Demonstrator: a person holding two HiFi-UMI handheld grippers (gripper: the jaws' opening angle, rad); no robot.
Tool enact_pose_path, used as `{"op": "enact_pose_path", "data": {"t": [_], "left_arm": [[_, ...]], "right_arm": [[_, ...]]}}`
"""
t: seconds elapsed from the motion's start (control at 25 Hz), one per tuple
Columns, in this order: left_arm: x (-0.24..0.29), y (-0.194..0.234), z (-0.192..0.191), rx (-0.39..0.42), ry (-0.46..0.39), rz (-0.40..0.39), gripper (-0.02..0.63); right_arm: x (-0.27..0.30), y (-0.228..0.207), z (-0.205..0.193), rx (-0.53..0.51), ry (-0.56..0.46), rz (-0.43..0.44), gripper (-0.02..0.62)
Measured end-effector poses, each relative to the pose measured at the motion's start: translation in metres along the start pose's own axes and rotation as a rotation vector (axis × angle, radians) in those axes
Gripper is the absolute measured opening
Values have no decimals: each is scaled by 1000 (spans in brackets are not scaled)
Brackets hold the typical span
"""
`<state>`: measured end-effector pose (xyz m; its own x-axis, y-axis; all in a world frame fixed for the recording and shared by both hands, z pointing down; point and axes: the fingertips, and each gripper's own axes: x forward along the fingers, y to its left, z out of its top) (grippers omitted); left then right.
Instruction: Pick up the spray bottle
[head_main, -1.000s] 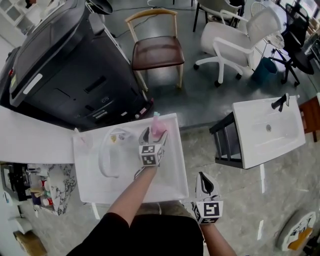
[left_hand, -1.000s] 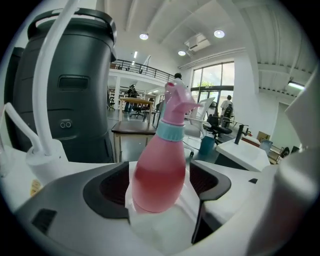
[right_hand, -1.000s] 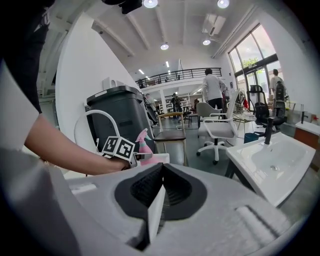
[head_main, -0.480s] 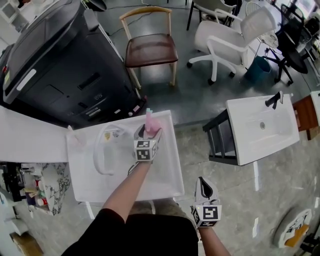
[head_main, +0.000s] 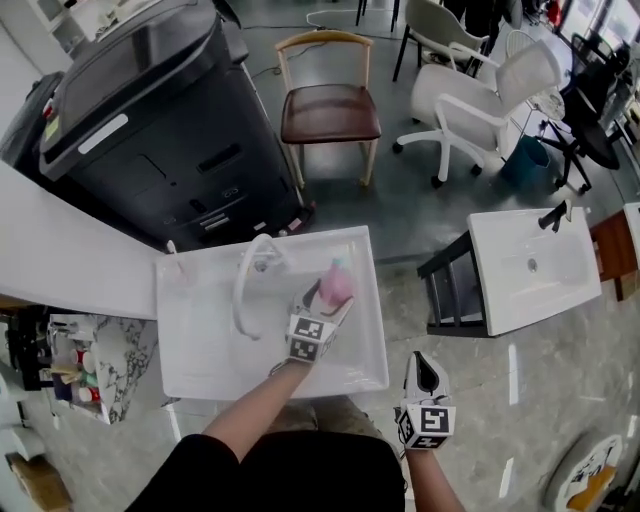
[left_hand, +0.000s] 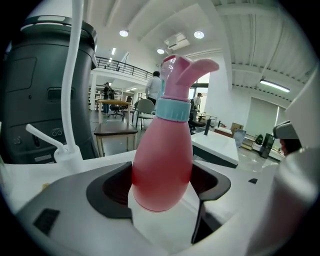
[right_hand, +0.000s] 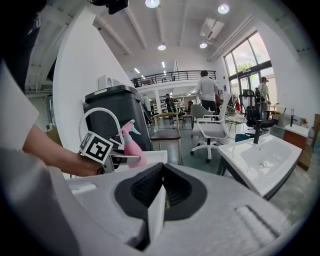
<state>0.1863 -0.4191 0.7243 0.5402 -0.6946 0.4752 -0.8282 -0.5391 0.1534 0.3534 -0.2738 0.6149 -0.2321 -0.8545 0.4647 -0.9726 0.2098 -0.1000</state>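
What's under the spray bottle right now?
Under the spray bottle, gripped by the left claw, only white sink basin shows. The spot directly beneath its base is covered by the bottle itself, so whether it touches is unclear.

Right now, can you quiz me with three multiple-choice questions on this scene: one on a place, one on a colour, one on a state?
1. Where is the spray bottle? A on a chair; B over the white sink; C on the floor.
2. What colour is the bottle's collar? A black; B red; C light blue.
3. How is the right gripper? A shut, empty; B open; C shut on the bottle.

Answers: 1 B, the head view shows it inside the sink's outline, held in the left gripper. 2 C, the left gripper view shows the light blue ring under the pink nozzle. 3 A, its jaws meet with nothing between them.
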Motion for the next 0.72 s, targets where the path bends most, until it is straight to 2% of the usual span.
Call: {"op": "enact_pose_path", "data": {"t": [0.2,0.44,0.6,0.72], "left_arm": [[-67,-20,-12,-5,36,-68,371],[-152,-47,-28,-7,30,-125,371],[-217,-47,-44,-17,10,-130,371],[-268,-33,-60,-65,2,-100,371]], "right_arm": [[-15,41,3,5,-26,-9,-2],[-37,103,-13,5,-31,11,-2],[-55,158,-22,-11,-37,40,-2],[-69,200,-28,-41,-40,73,-2]]}}
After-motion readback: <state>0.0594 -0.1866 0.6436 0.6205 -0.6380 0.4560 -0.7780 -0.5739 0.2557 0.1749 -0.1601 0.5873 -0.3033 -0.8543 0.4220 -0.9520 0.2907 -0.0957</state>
